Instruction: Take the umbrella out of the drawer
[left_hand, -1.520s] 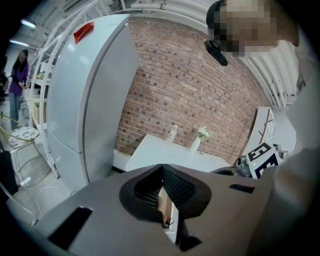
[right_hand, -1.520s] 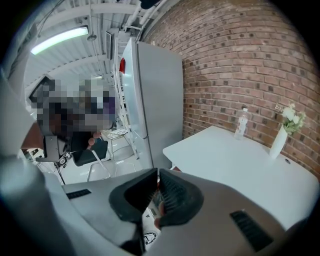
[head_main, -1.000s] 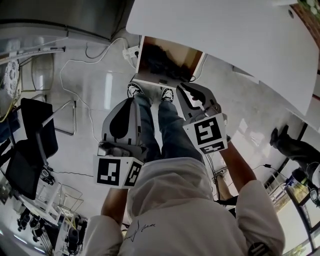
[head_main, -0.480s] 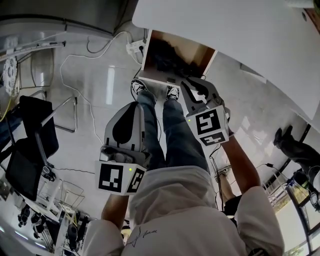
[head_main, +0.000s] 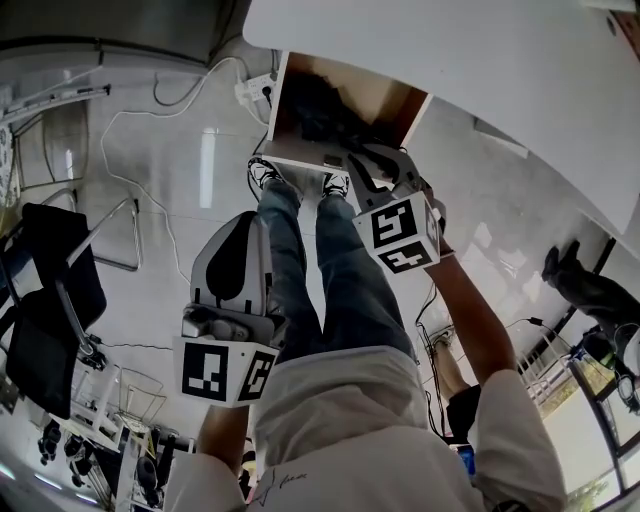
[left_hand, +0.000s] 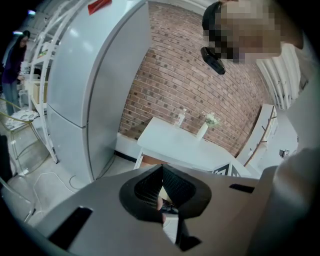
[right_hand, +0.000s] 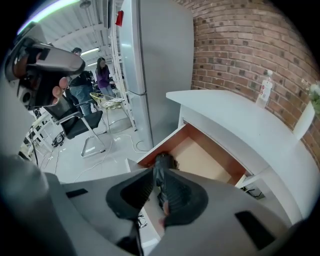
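Over the last second the right tongs (right_hand: 157, 172) moved up to the drawer's (head_main: 300, 160) front edge, and the left tongs (left_hand: 162, 170) dropped lower beside the leg. Both are closed on nothing. The umbrella (head_main: 318, 112) is a dark bundle lying in the open drawer under the white tabletop (head_main: 480, 60), just beyond the right tips and untouched. Step looks like the approach. Next: open the right tongs, reach over the front edge, clamp the umbrella, and lift it clear of the tabletop's underside.

- Umbrella (head_main: 318, 108): black, folded, lying in drawer's left part, nr front.
- Drawer (head_main: 300, 160): pulled open from under white bench (head_main: 480, 60); brown inside, white front panel.
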